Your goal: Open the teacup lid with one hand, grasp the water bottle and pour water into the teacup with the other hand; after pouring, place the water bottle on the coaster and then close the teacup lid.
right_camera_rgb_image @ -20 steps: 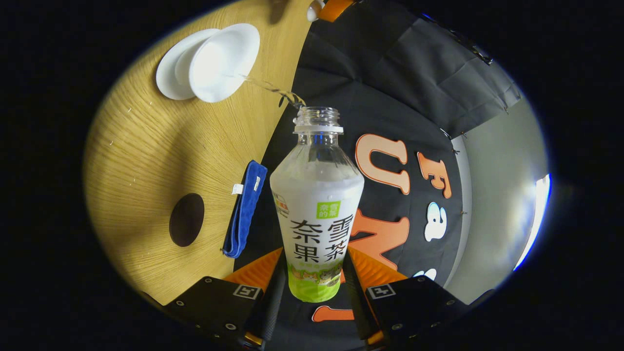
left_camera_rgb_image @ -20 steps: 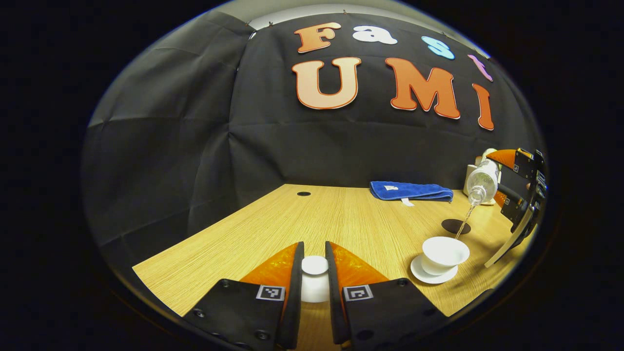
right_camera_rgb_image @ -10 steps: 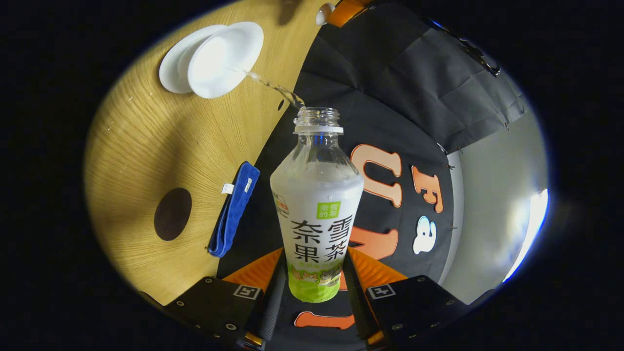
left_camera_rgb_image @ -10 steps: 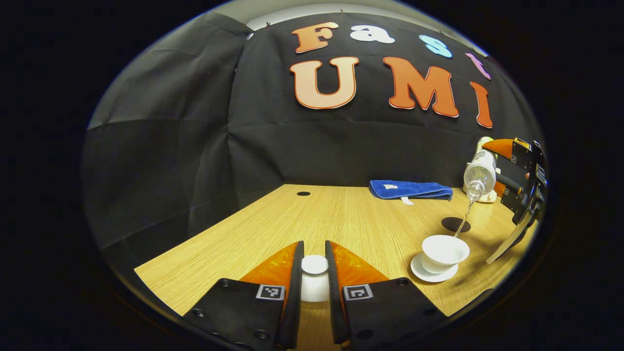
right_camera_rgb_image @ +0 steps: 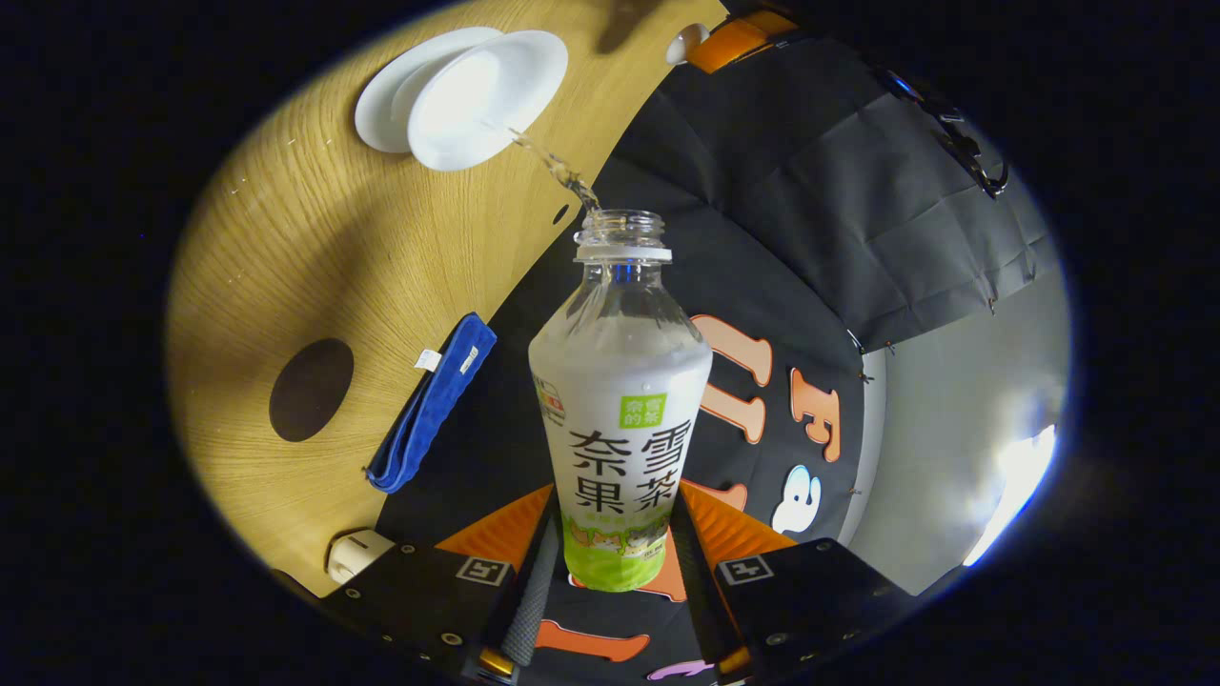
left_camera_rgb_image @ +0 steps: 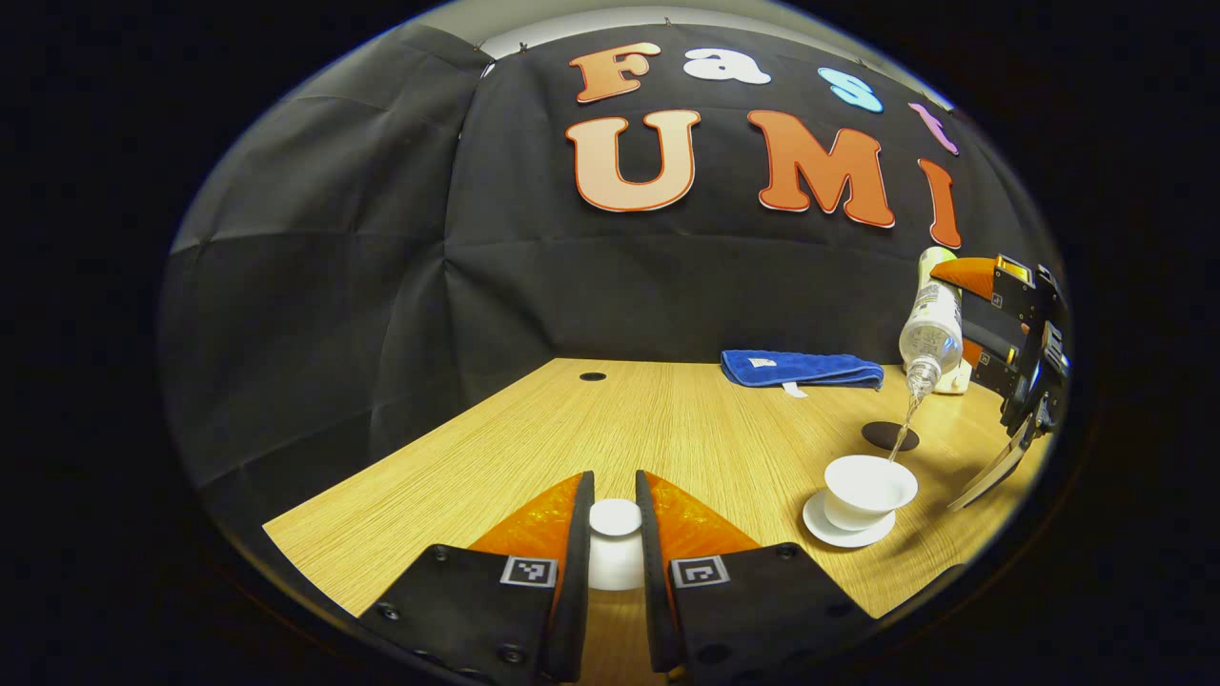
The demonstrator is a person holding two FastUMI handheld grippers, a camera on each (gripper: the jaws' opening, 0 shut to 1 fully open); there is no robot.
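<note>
- Teacup point(left_camera_rgb_image: 868, 490), white glazed, open, is seen on its saucer point(left_camera_rgb_image: 822, 526) right of and beyond the left gripper point(left_camera_rgb_image: 614, 557), where a thin stream is received.
- Lid point(left_camera_rgb_image: 615, 517), round and white, is pinched between the left jaws, kept aside.
- Water bottle point(right_camera_rgb_image: 620, 400), clear plastic, is clamped by the right gripper point(right_camera_rgb_image: 618, 562) at its lower body and tipped toward the cup.
- Dark round coaster point(right_camera_rgb_image: 311, 389) is left free, to the bottle's left.

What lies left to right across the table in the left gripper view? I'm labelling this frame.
Lid in the left gripper → towel → teacup → bottle in the right gripper.
</note>
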